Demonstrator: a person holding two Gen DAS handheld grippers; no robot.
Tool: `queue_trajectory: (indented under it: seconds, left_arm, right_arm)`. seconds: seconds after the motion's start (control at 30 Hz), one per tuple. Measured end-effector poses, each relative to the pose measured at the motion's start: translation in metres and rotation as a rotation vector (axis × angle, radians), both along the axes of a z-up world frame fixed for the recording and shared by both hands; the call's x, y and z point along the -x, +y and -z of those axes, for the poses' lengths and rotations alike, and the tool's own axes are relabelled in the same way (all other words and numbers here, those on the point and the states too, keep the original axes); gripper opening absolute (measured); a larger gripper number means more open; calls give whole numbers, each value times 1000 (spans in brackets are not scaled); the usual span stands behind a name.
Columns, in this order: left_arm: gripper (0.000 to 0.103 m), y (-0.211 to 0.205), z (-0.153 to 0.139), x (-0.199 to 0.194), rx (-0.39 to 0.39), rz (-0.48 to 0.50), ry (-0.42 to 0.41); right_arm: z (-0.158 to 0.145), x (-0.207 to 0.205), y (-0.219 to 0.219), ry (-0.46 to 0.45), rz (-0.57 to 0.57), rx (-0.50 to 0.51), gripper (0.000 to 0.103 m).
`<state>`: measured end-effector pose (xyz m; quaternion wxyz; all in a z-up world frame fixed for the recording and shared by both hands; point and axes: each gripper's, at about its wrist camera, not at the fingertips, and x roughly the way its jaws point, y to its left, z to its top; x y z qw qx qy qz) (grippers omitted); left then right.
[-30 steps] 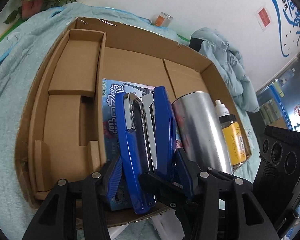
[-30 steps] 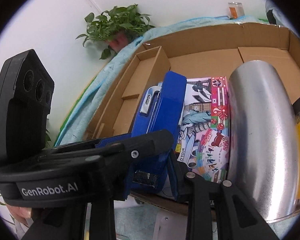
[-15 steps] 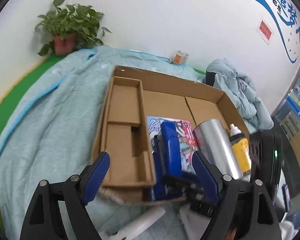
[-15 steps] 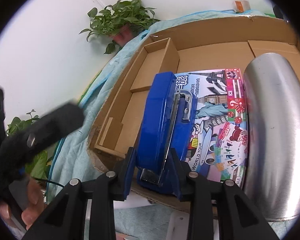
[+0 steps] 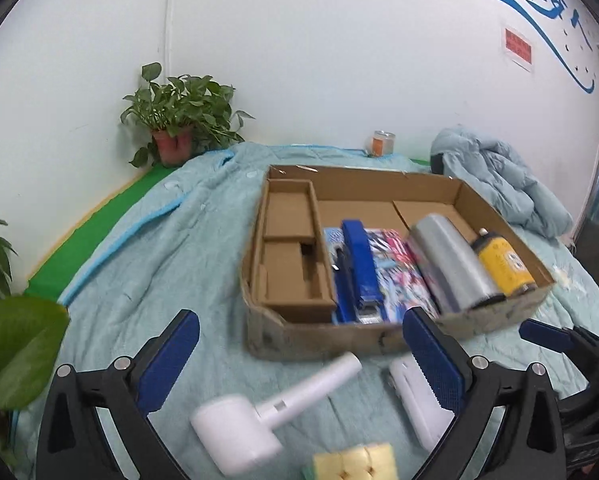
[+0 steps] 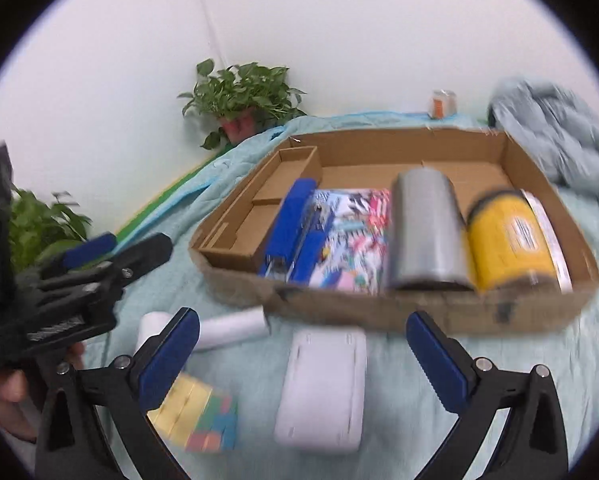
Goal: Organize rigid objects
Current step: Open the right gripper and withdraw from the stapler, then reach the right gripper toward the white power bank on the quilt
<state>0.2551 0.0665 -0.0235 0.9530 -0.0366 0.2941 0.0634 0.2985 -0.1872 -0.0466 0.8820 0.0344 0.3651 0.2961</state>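
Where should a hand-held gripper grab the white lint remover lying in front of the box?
Take the white lint remover by its straight handle, coming from above with the jaws across the handle's width. It lies flat on the blanket, and the handle is slim and even, while the head is bulkier and rounded. The left hand-held gripper is nearest, its jaws opening with nothing between them.

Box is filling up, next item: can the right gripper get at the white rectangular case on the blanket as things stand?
Probably yes. The right gripper has wide, empty, opening jaws, and the white case lies flat between them with nothing on top; the puzzle cube sits apart.
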Motion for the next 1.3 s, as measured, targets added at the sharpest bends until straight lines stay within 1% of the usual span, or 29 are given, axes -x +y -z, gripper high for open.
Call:
queue_trajectory:
  seconds: [0.03, 0.07, 0.1, 0.13, 0.17, 0.2, 0.23, 0.27, 0.3, 0.33, 0.37, 0.4, 0.43, 0.53, 0.73, 0.87, 0.93, 1.0, 1.1, 1.17, 1.3]
  left_arm:
    - [91, -6, 1, 7, 0, 0, -5]
    - [56, -10, 1, 9, 2, 1, -9]
    - [34, -15, 3, 12, 11, 11, 6]
    - [3, -20, 7, 12, 34, 21, 57]
    - [4, -22, 10, 10, 52, 19, 89]
    - [4, -27, 12, 16, 63, 9, 86]
    - [11, -33, 12, 21, 55, 10, 72]
    - [39, -38, 11, 25, 49, 19, 67]
    - [65, -41, 11, 28, 49, 23, 67]
    - [102, -47, 9, 34, 48, 11, 59]
    - [102, -48, 7, 37, 48, -2, 34]
    - [102, -51, 5, 39, 50, -17, 5]
    - [102, -55, 5, 41, 49, -14, 4]
    - [102, -64, 6, 39, 46, 6, 38]
    - [102, -72, 2, 39, 51, 15, 36]
    - [102, -73, 1, 37, 59, 31, 51]
    - [102, -72, 3, 33, 61, 31, 66]
    - [102, -67, 8, 27, 74, 36, 105]
    - [102, -61, 19, 11, 138, 82, 186]
    - [102, -57, 26, 2, 170, 93, 221]
    - [102, -54, 41, -21, 273, 167, 299]
  right_arm:
    - [0, 6, -9, 5, 15, -11, 103]
    - [0, 11, -15, 2, 34, -1, 103]
    - [0, 17, -21, -12, 55, 29, 101]
    - [-1, 21, -23, -30, 74, 57, 97]
    - [-1, 26, -28, -48, 90, 81, 75]
    - [1, 29, -29, -53, 105, 122, 52]
    - [3, 31, -32, -42, 121, 169, 49]
    - [3, 33, -38, -30, 123, 175, 49]
    - [3, 36, -42, -31, 125, 167, 52]
    - [1, 40, -47, -41, 127, 163, 60]
    - [0, 41, -50, -51, 132, 166, 86]
    - [-2, 43, -54, -68, 145, 161, 101]
    - [-5, 47, -59, -87, 157, 152, 103]
    - [-11, 51, -64, -120, 168, 150, 103]
    - [-6, 50, -66, -95, 142, 162, 103]
    - [-3, 51, -63, -86, 129, 159, 103]
    - [-1, 50, -61, -78, 117, 153, 103]
    - [-1, 50, -59, -80, 107, 145, 103]
    - [4, 49, -55, -67, 75, 125, 103]
    - [10, 47, -52, -37, 33, 101, 103]
    - [30, 39, -44, 49, -33, 61, 103]
